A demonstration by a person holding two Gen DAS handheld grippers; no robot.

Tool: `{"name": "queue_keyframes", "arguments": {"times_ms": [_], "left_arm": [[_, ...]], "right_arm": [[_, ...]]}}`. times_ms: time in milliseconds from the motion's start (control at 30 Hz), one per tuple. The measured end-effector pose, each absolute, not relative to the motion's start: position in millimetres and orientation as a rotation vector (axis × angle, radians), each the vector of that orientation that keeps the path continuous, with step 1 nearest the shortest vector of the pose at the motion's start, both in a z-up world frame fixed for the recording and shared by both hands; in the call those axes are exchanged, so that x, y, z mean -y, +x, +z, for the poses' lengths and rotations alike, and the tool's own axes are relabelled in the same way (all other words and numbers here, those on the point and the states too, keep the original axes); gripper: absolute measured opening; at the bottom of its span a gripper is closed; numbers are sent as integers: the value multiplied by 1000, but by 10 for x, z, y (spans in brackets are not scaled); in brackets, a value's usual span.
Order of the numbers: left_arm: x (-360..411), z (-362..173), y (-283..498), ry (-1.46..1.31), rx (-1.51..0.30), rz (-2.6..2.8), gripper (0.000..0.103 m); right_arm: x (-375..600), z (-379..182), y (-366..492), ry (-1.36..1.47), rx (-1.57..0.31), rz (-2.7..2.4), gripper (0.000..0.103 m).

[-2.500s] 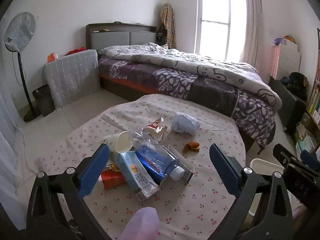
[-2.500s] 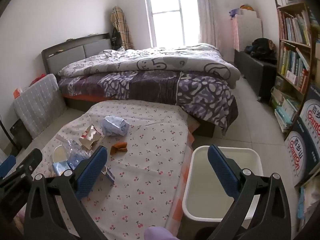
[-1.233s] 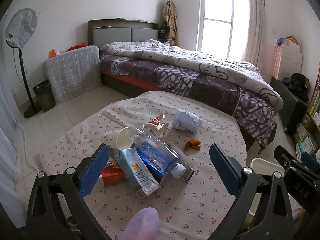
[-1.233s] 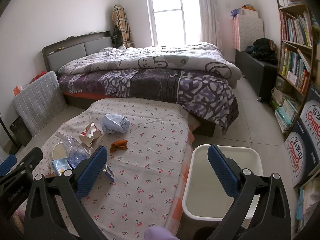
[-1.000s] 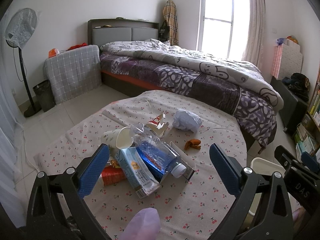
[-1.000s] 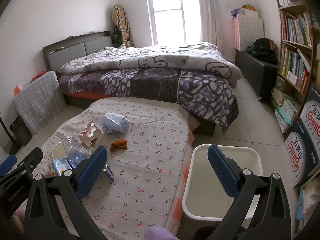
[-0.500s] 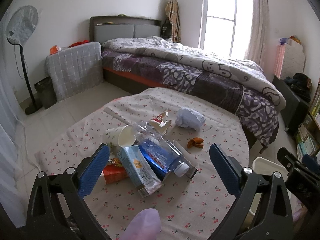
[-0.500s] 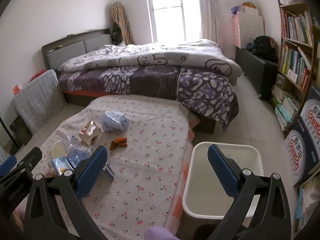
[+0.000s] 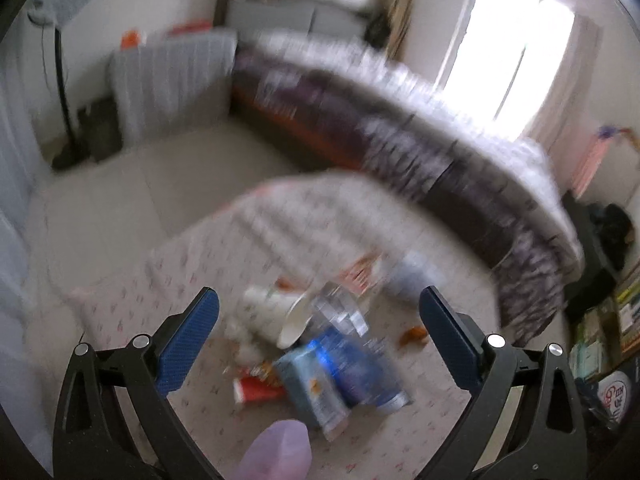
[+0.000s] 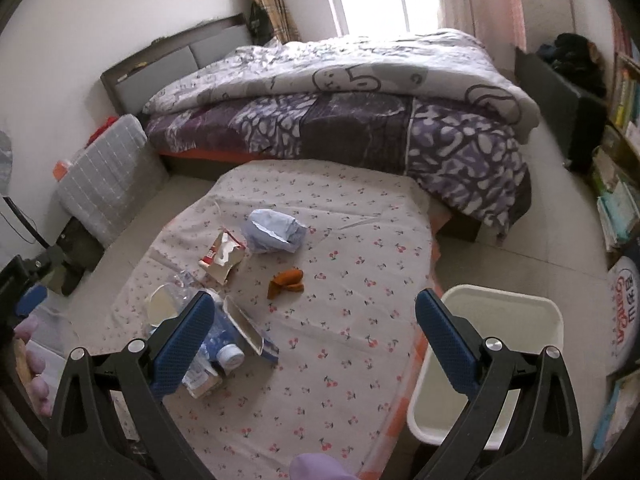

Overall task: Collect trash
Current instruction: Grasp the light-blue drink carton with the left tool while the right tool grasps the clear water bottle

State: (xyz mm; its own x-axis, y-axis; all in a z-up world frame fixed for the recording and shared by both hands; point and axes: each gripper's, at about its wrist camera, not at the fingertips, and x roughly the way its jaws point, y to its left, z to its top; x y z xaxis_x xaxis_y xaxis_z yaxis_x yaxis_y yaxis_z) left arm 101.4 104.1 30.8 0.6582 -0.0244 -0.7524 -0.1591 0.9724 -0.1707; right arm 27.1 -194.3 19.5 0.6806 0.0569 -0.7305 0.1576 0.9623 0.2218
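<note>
Trash lies on a round table with a cherry-print cloth (image 10: 352, 320). A plastic bottle with a blue label (image 9: 352, 364), a blue carton (image 9: 312, 392), a paper cup (image 9: 276, 316) and a red wrapper (image 9: 260, 388) sit in a pile, blurred in the left wrist view. A crumpled blue-white wad (image 10: 272, 232), a torn red-and-white carton (image 10: 224, 258) and an orange peel (image 10: 286, 280) lie farther back. My left gripper (image 9: 318, 344) is open above the pile. My right gripper (image 10: 312, 336) is open and empty above the table. A white bin (image 10: 492, 360) stands at the table's right.
A bed with a purple patterned quilt (image 10: 360, 120) stands behind the table. A bookshelf (image 10: 620, 168) lines the right wall. A fan (image 9: 60, 60) and a grey folded mattress (image 9: 172, 76) stand at the left. Tiled floor surrounds the table.
The left gripper has swung fast, blurring its view, and now sits closer over the pile. The right gripper has tilted down toward the table and bin. Both stay open.
</note>
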Motion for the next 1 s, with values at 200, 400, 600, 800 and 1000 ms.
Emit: {"name": "queue_keyframes", "arguments": {"times_ms": [200,400,600,800,1000], "left_arm": [[-1118,-658,1262,-276,-1233,105,95],[-951,-1087,1152,-322,-1363,70,91],[-999,-1343,1099,-489,-1404,38,80],[-1021,-1211,992,-452,-1383,-24,38],[-1207,-837,712,-412,-1296,-125,31]], "right_arm": [[2076,-365,505,284,-953,-63,98],[2211,-452,651,390,-1012,-33,98],[2114,-508,737,406,-1014,-3,97],[1868,-512,807,355,-1002,47,98],[1499,-554,960,287,-1004,114,98]]}}
